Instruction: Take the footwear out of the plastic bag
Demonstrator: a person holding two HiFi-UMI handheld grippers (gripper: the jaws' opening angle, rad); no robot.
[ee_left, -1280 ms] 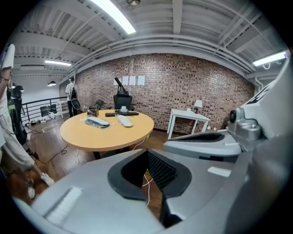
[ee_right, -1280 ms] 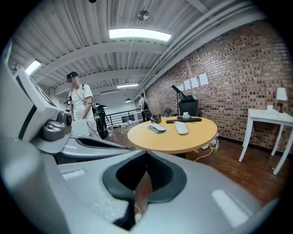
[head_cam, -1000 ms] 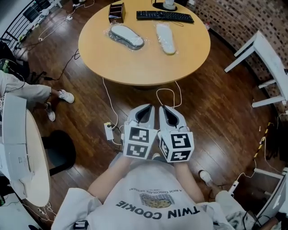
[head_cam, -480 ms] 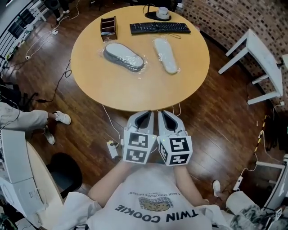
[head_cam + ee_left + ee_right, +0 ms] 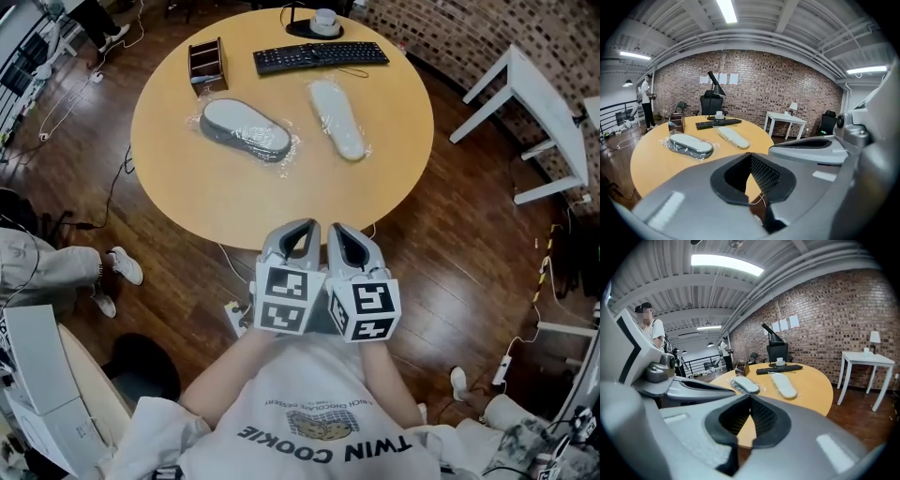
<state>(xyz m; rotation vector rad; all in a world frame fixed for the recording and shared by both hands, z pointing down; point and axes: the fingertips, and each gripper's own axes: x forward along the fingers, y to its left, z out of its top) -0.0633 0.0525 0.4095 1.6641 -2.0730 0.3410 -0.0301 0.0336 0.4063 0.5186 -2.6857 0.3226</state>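
Observation:
Two pieces of footwear lie on the round wooden table (image 5: 281,197), each in clear plastic: a grey one (image 5: 246,130) at the left and a white one (image 5: 337,118) at the right. Both grippers hang side by side at the table's near edge, well short of the bags. The left gripper (image 5: 296,228) is shut and holds nothing. So is the right gripper (image 5: 341,230). The left gripper view looks over its closed jaw tips (image 5: 751,153) at the grey one (image 5: 690,144) and the white one (image 5: 733,137). The right gripper view (image 5: 750,397) shows the same pair (image 5: 746,385) (image 5: 784,385).
A black keyboard (image 5: 321,56), a small wooden box (image 5: 207,60) and a cup (image 5: 324,19) stand at the table's far side. A white side table (image 5: 525,112) is at the right. Cables and a power strip (image 5: 234,314) lie on the floor. A seated person's legs (image 5: 56,267) are at the left.
The person has stepped closer to the table, so the two grippers now reach its near edge. Both stay shut and side by side; the bags have not moved.

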